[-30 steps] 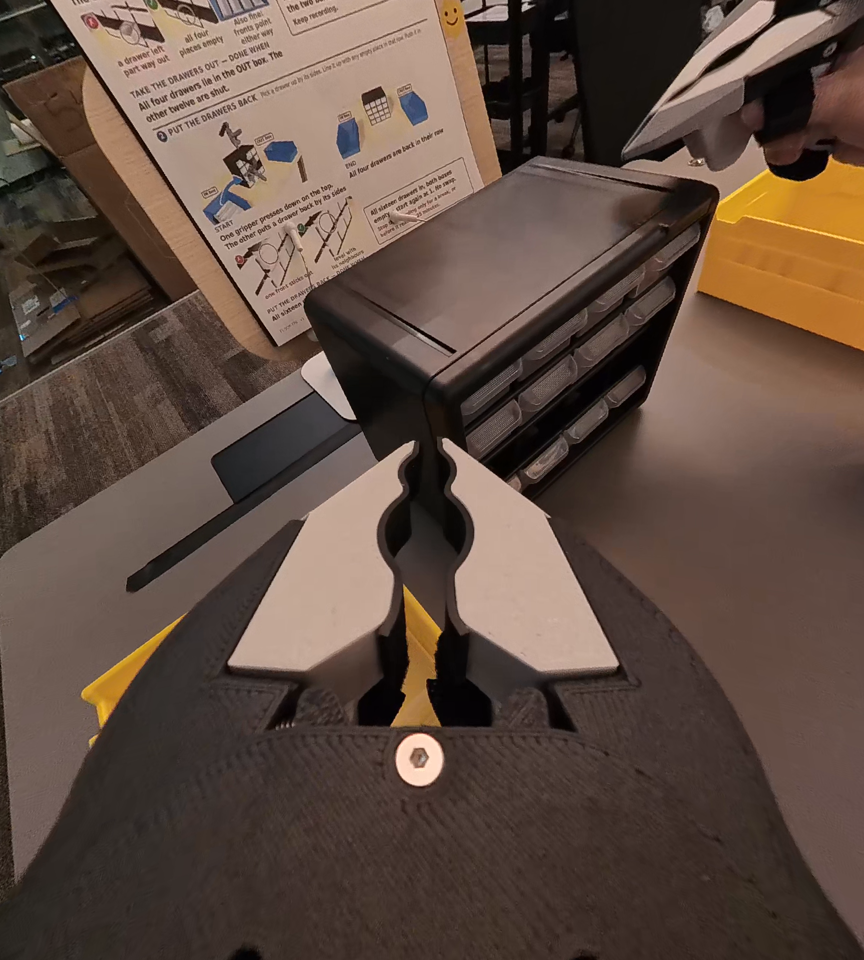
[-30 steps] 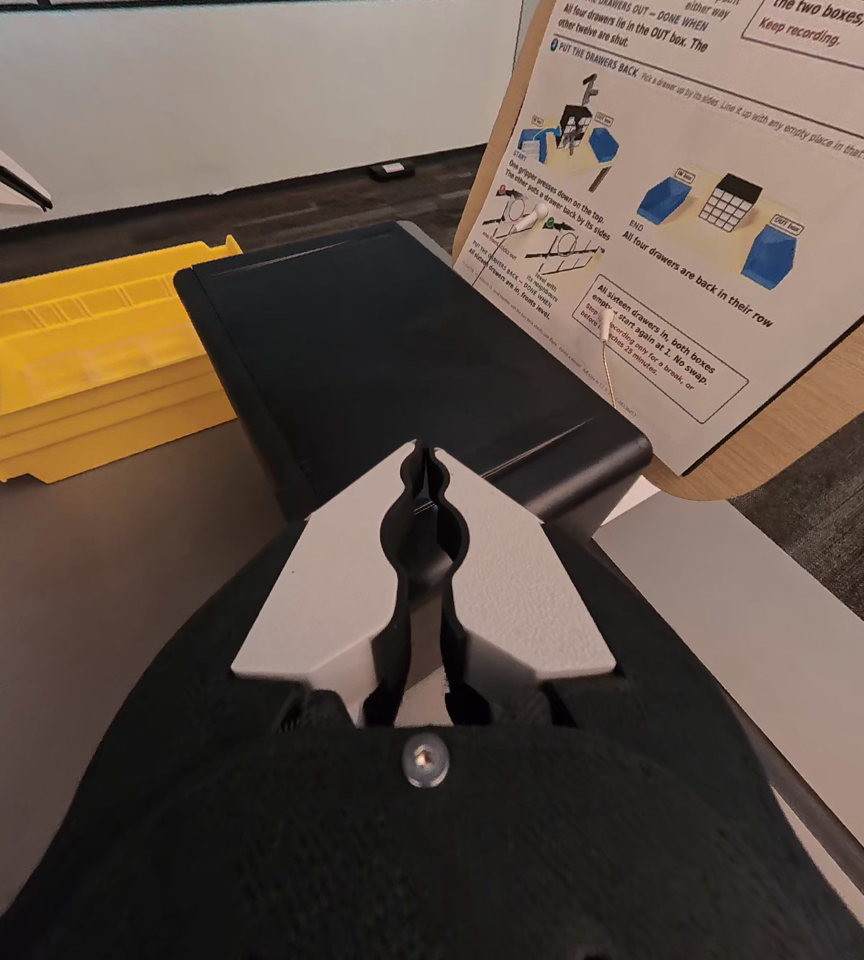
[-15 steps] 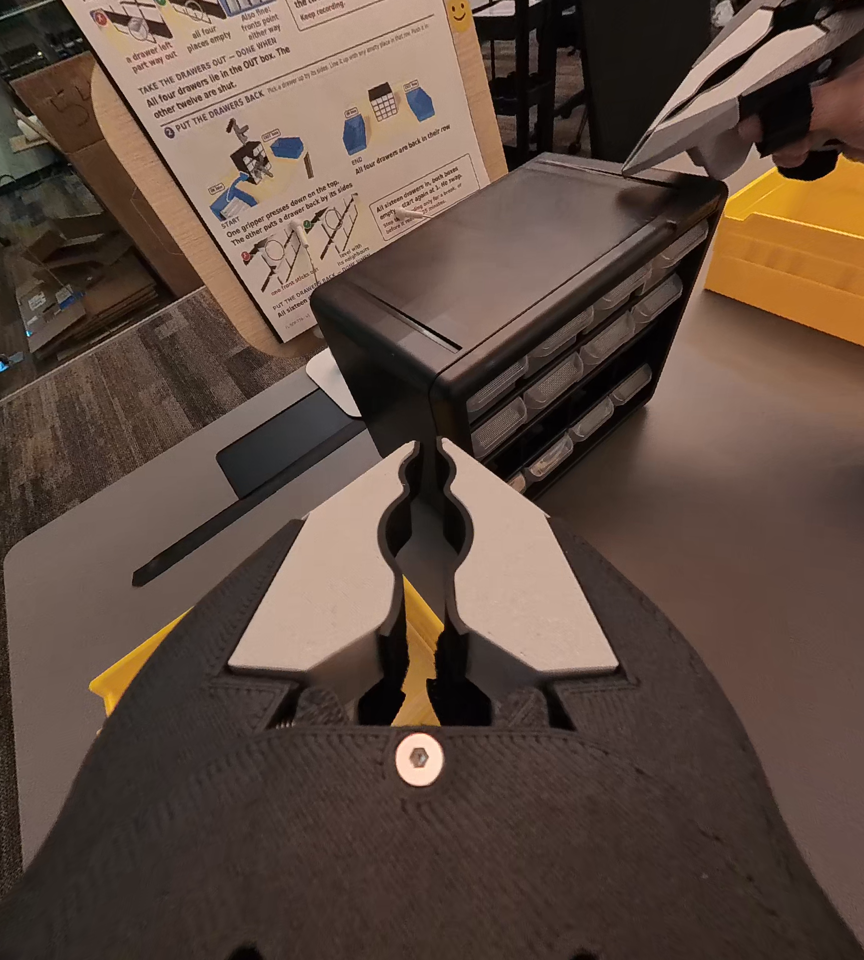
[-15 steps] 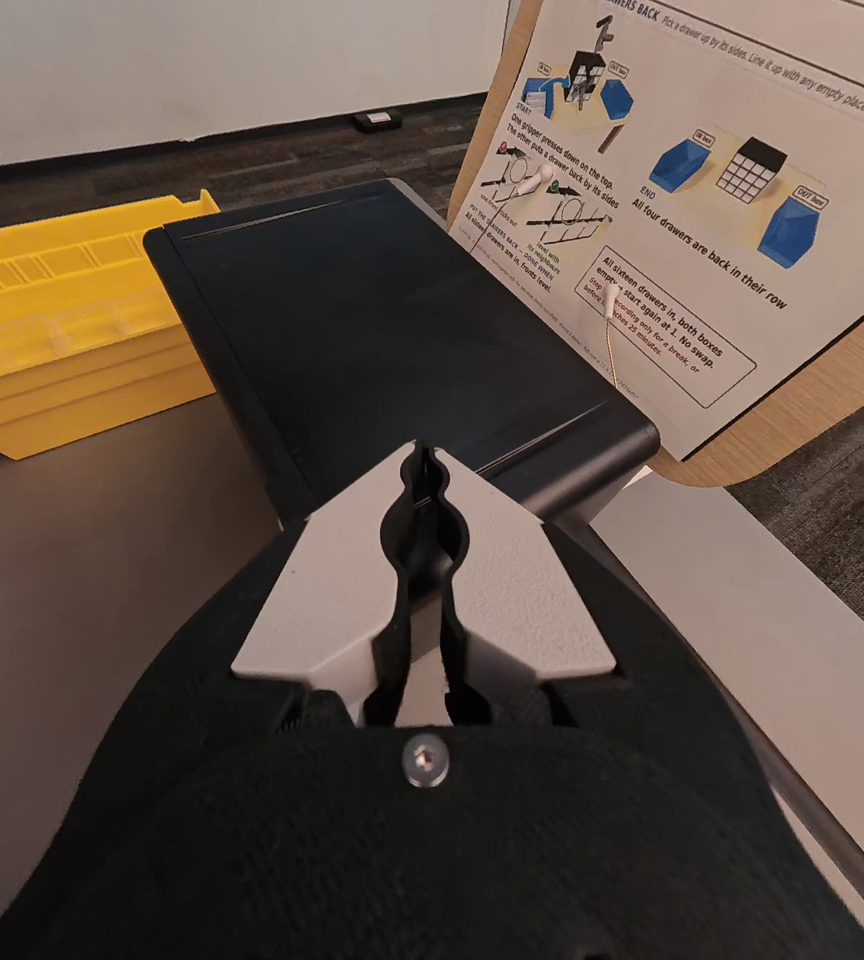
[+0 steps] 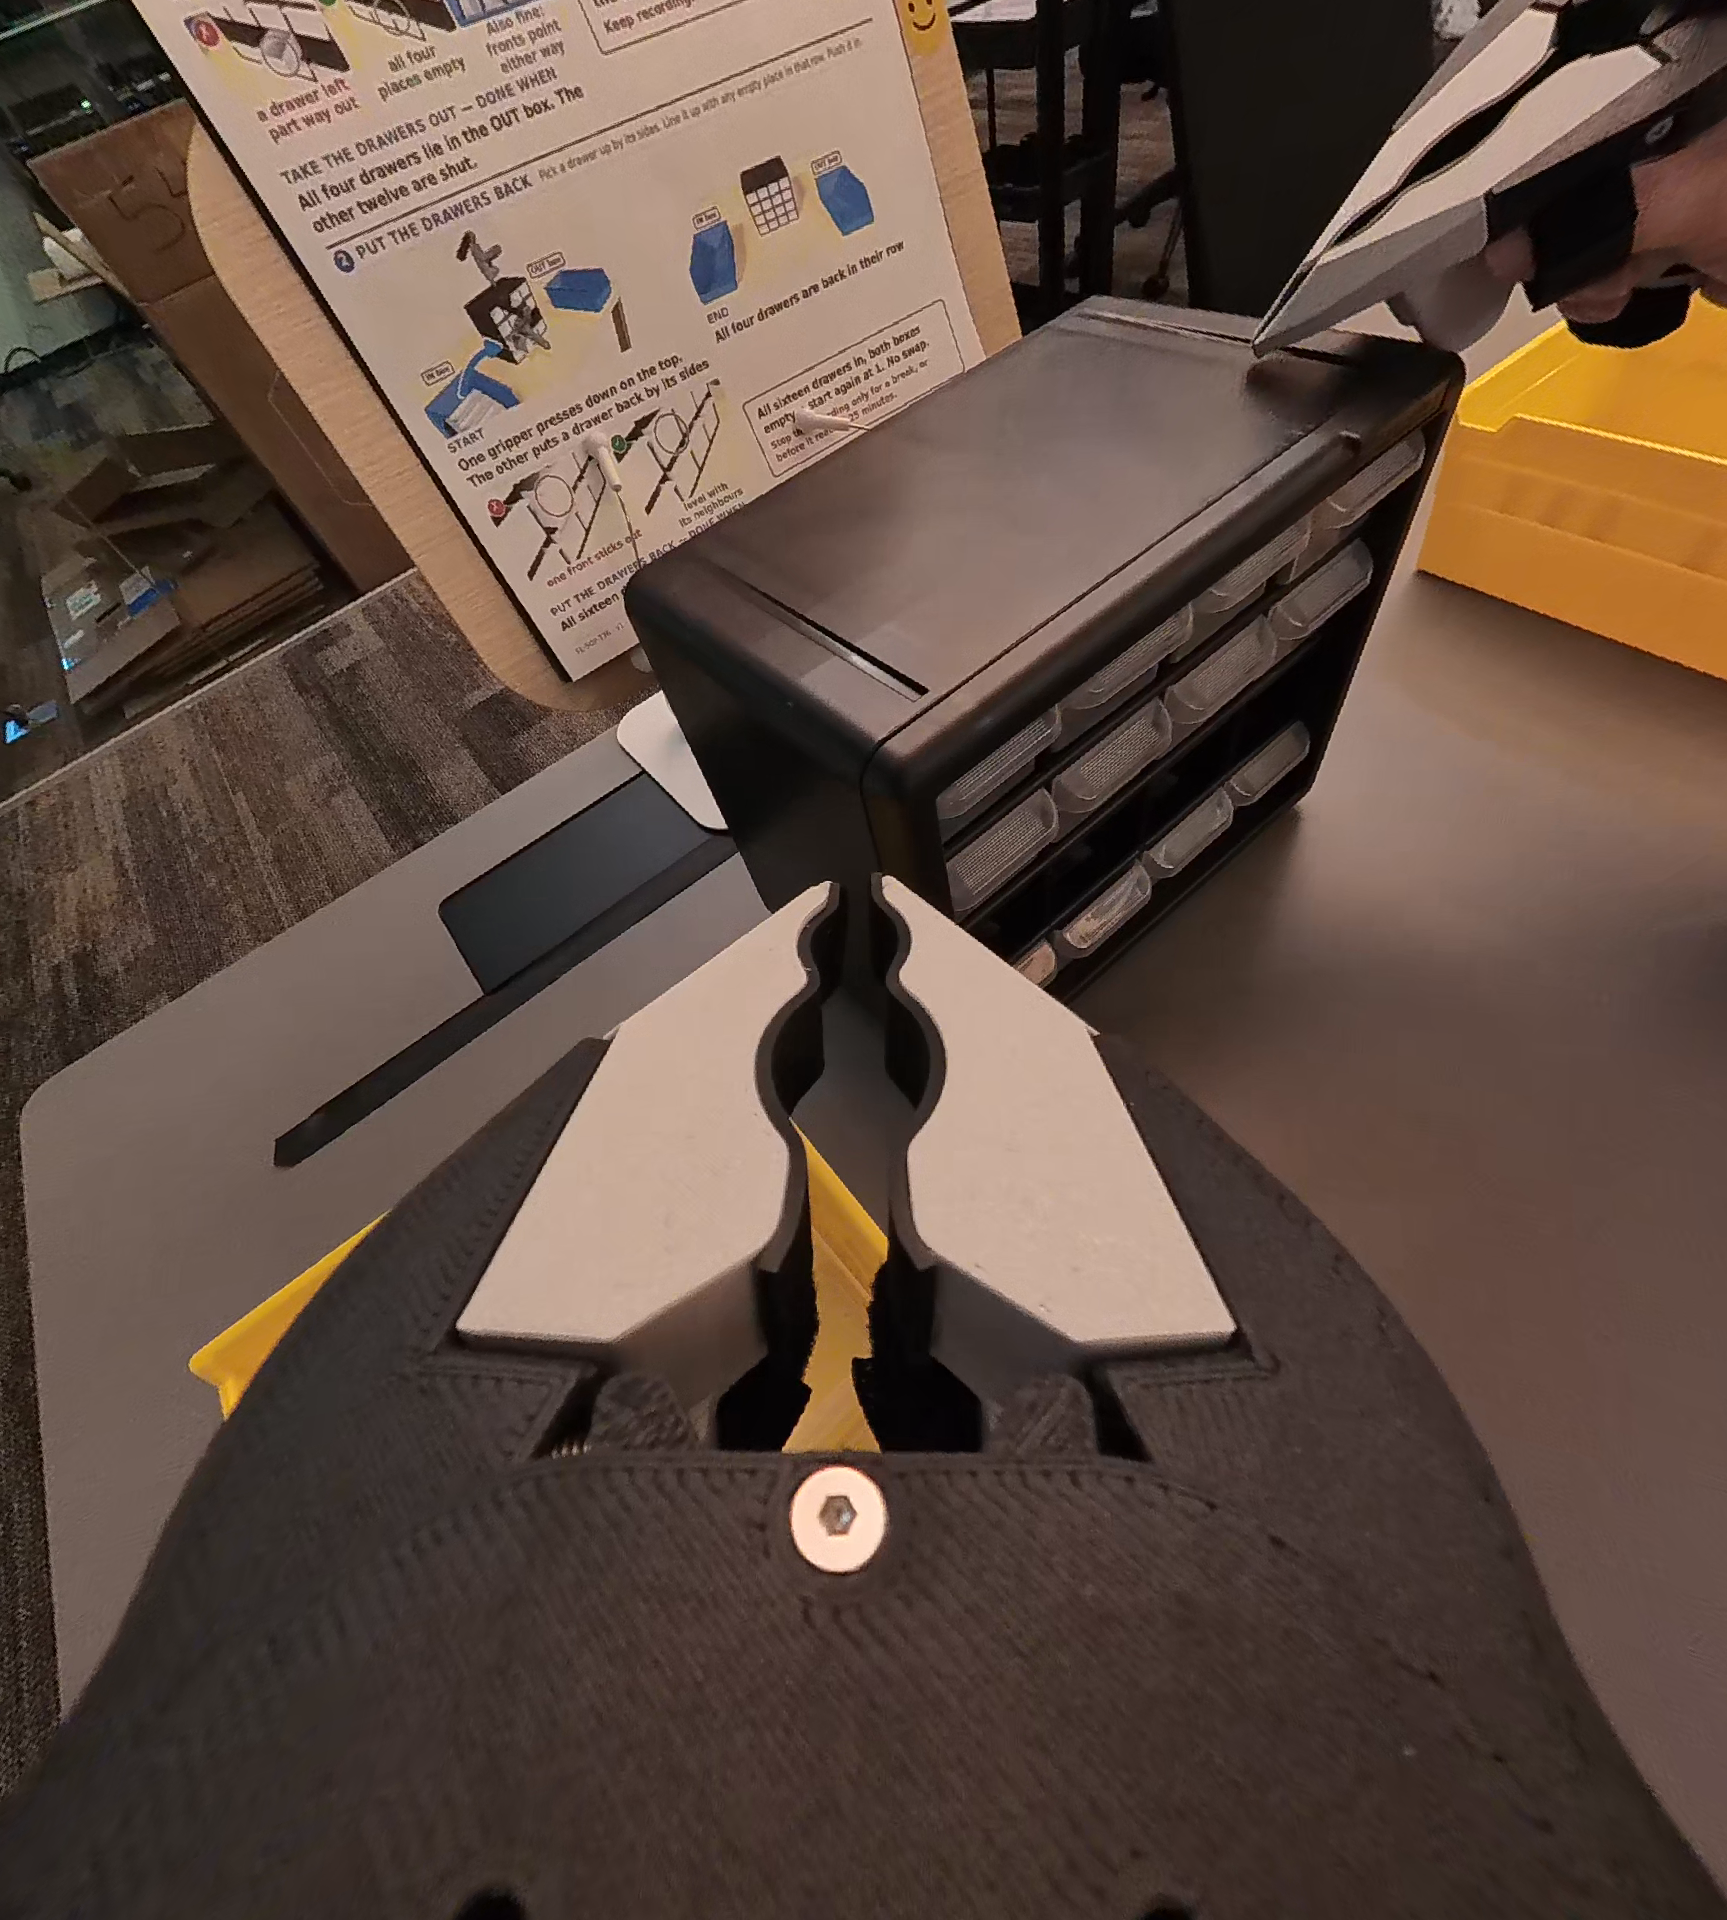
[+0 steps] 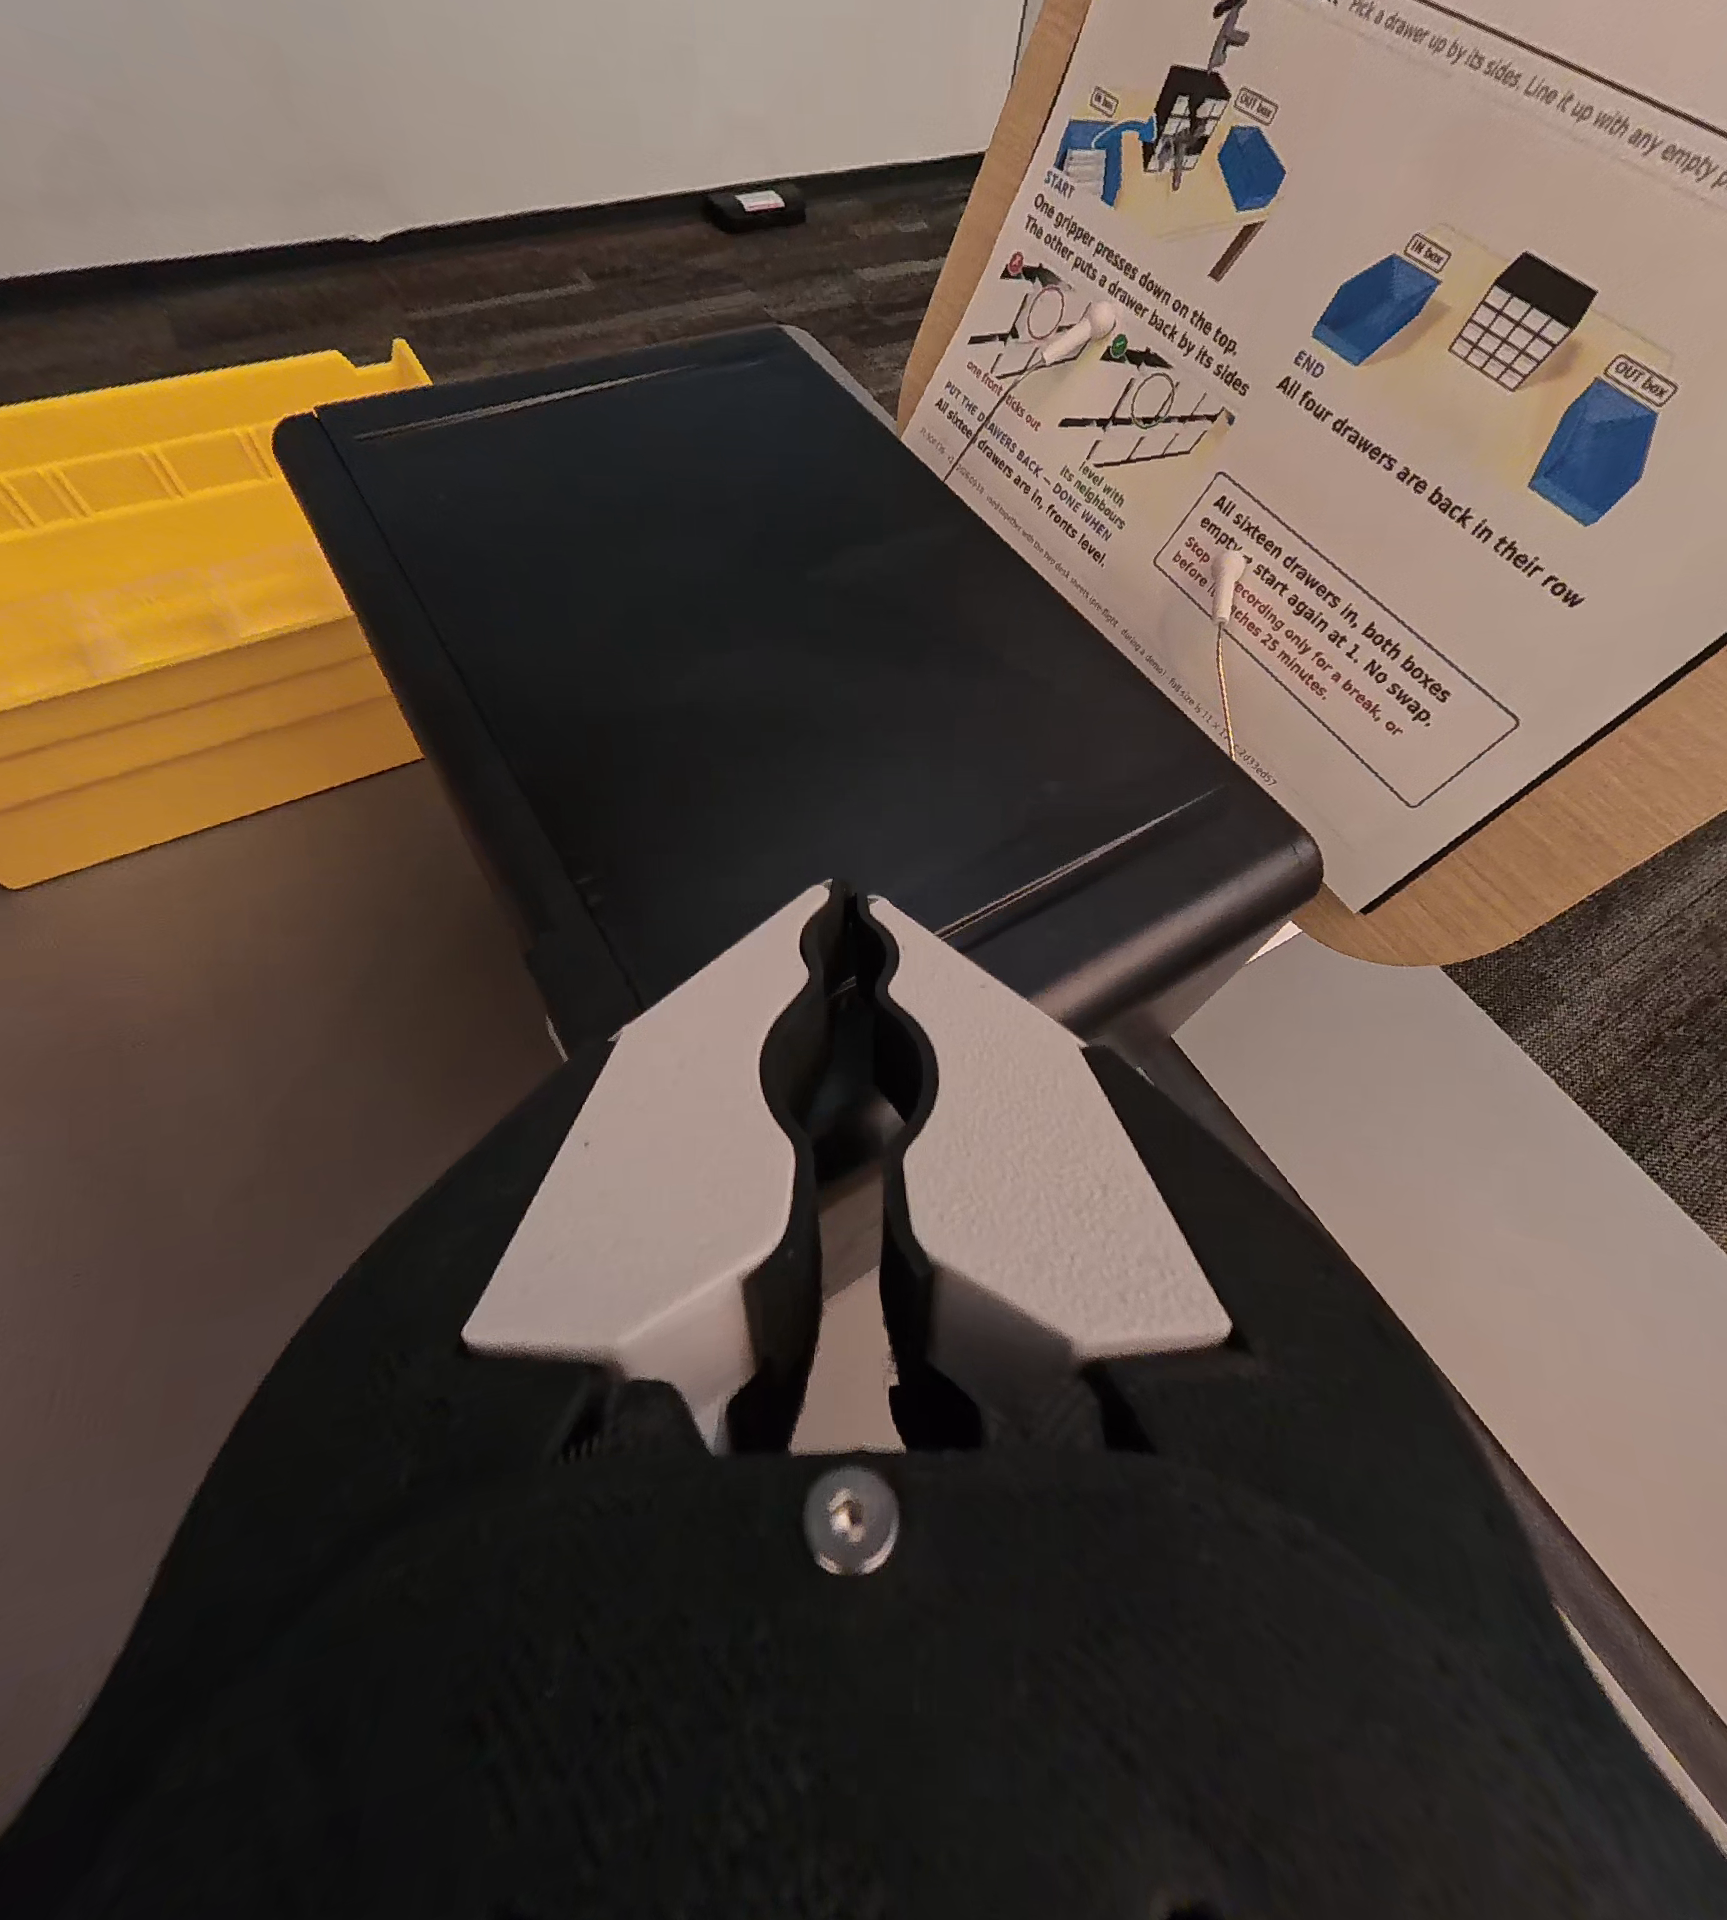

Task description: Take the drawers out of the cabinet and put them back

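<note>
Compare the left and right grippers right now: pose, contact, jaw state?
Contact: the right gripper has its tip down on the black cabinet top at the far end; the left gripper touches nothing.
Place: the left hangs short of the cabinet's near end, above a yellow bin; the right is over the cabinet itself.
Jaws: the left's tips stand slightly apart; the right's are nearly together.
Shared: same grey fingers, neither holds anything.

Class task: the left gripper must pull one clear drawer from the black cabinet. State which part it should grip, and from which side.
Probably grip the front lip of a clear drawer, coming straight at the black cabinet's open front. Only the drawer fronts show; the sides sit inside the frame. The left gripper faces a corner, so it must swing round first.
</note>
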A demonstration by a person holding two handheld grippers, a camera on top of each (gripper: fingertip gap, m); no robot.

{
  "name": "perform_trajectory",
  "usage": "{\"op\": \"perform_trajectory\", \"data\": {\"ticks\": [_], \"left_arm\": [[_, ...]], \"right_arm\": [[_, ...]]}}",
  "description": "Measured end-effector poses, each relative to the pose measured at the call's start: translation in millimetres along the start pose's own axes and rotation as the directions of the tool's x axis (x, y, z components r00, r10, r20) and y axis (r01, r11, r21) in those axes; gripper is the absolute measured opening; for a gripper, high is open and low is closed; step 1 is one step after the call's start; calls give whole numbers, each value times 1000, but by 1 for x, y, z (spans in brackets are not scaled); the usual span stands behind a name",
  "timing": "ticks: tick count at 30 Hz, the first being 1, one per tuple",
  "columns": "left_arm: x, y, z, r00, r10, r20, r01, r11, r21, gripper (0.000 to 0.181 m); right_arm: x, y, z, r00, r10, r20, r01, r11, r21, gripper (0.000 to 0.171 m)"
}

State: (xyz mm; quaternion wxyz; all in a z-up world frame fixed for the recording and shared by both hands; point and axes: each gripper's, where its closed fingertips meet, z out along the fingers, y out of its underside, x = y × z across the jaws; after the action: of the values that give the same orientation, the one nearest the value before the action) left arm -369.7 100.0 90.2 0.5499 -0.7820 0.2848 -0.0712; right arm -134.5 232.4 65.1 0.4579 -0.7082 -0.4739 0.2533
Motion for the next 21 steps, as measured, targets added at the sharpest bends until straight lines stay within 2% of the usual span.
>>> {"op": "perform_trajectory", "data": {"ticks": [21], "left_arm": [[-2,2,0,1000,-4,5,4,1000,-12,2]], "right_arm": [[1,2,0,1000,12,5,-12,1000,-3,0]]}}
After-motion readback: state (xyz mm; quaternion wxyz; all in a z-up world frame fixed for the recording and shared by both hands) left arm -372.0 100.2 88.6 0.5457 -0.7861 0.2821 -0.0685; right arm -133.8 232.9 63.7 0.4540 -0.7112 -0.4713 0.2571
